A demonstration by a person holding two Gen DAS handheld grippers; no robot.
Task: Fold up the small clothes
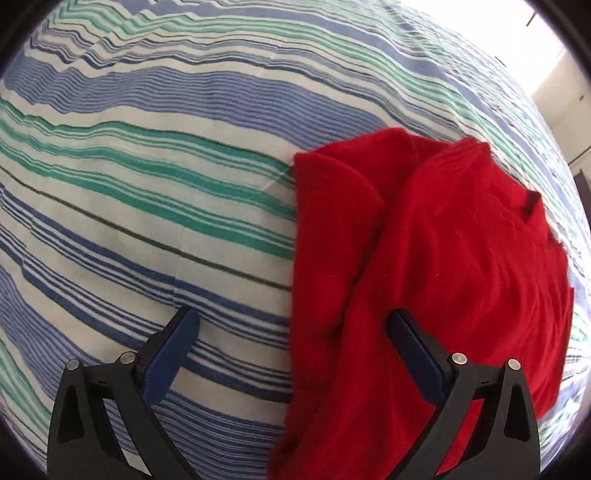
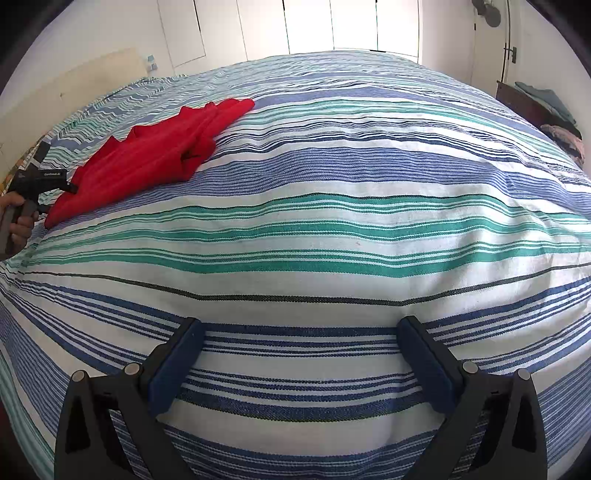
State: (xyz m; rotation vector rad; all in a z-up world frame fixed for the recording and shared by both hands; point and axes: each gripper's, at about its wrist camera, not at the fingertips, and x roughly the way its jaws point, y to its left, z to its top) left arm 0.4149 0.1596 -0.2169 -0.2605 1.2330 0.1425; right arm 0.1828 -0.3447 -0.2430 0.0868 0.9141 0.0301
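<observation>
A red knitted garment lies rumpled and partly folded over itself on the striped bedspread. My left gripper hangs open just above the garment's near left edge; its right finger is over the red cloth and its left finger over bare bedspread. Nothing is pinched between the pads. In the right wrist view the same garment lies far off at the upper left, with the left gripper and a hand beside its near corner. My right gripper stands open over the bedspread, holding nothing.
The bed fills both views. Beyond it stand white closet doors, and a beige board leans at the left. A dark piece of furniture with piled clothes stands at the right edge.
</observation>
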